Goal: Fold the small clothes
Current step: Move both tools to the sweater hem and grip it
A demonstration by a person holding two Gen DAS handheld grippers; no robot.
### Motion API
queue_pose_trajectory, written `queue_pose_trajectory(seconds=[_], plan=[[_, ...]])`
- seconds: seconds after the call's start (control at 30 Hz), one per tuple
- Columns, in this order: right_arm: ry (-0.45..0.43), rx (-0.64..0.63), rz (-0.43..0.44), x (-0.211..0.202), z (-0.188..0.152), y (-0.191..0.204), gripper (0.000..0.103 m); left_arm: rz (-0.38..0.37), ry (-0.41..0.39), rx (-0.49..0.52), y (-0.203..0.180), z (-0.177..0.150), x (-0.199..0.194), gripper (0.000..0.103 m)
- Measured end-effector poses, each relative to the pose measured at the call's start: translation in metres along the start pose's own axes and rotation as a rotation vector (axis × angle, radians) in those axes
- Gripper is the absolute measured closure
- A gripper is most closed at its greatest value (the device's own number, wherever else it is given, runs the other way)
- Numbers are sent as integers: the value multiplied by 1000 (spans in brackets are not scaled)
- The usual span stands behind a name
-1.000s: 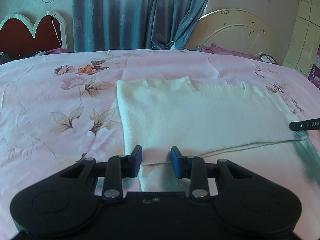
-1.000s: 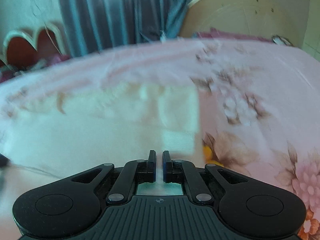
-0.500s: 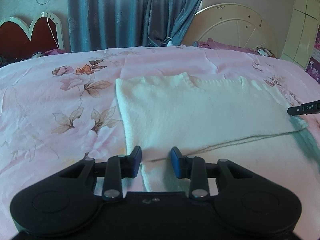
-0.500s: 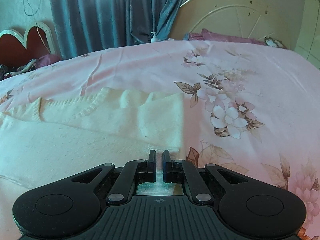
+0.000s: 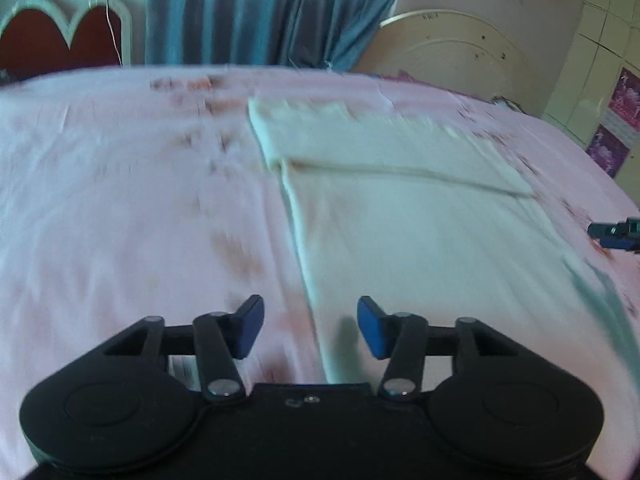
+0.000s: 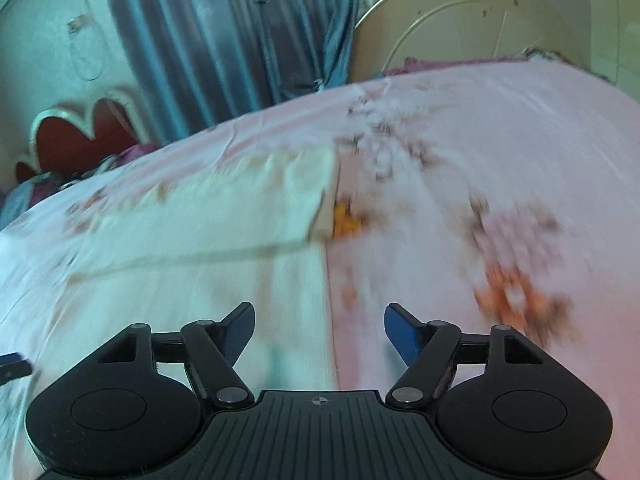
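Sweater (image 5: 400,216): cream white, plain
Bed sheet (image 5: 120,200): pale pink with brown and orange flowers
Curtain (image 5: 248,12): blue-grey
Left gripper (image 5: 311,326): black, blue pads
Right gripper (image 6: 319,330): black, blue pads

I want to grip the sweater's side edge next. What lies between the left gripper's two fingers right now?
In the left wrist view, the left gripper is open; between its fingers lie pink bedsheet and the cream sweater's left edge.
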State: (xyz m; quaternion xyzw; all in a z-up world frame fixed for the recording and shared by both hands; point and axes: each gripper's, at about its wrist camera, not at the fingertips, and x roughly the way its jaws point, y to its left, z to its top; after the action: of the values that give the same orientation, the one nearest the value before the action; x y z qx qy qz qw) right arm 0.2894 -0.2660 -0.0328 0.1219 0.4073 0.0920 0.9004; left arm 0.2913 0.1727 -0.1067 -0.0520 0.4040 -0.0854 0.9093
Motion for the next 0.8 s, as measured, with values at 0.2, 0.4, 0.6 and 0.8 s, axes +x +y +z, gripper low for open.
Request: queue_pose_trajectory(seconds=[0.2,0.4,0.6,0.8], plan=[[93,118,109,-54,-62,-29,57,-83,69,-116,-9,-58,-41,54],[168,196,212,-95,-115,-45,57,-158,81,-239,-11,-103,-75,59],[203,266,329,-108,-140,-51,58,-231,71,-363,-5,-127,-86,65],[240,343,430,-89,-141,-57,82,-296,75,-416,-7,-131,-72,80]])
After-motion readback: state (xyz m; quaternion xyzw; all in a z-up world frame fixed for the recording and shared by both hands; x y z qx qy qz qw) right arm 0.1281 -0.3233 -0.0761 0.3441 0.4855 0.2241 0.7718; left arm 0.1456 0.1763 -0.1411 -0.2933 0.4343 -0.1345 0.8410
